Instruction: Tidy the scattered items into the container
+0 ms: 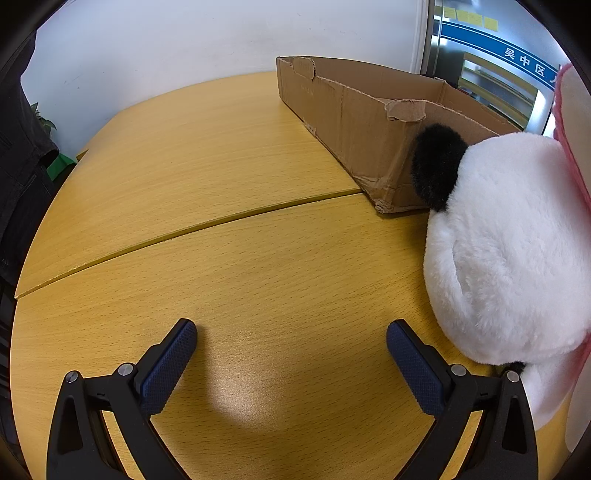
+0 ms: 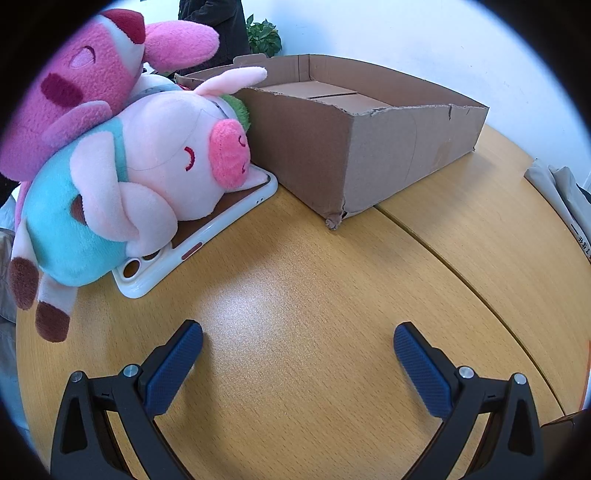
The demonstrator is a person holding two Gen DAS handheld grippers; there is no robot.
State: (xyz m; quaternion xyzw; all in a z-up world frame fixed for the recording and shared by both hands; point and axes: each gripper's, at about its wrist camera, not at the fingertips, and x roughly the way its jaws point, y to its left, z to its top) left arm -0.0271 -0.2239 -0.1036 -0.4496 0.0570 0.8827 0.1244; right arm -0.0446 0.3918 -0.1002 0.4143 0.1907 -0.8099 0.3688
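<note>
A low brown cardboard box [image 1: 351,122] stands on the wooden table, and in the right wrist view the box [image 2: 369,155] looks empty inside. A white plush toy with a black ear [image 1: 509,240] sits close to the right of my left gripper [image 1: 291,332], which is open and empty above the table. In the right wrist view a pink pig plush in a teal top [image 2: 147,173] lies on a white phone case [image 2: 207,236], with a pink striped plush [image 2: 81,81] behind it. My right gripper [image 2: 298,334] is open and empty, right of and below the pig.
The wooden table [image 1: 221,184] has a seam running across it. A green plush part [image 2: 240,107] shows between the pig and the box. A potted plant [image 2: 264,35] and a person in dark clothes stand behind. Grey bags [image 2: 565,199] lie at the right edge.
</note>
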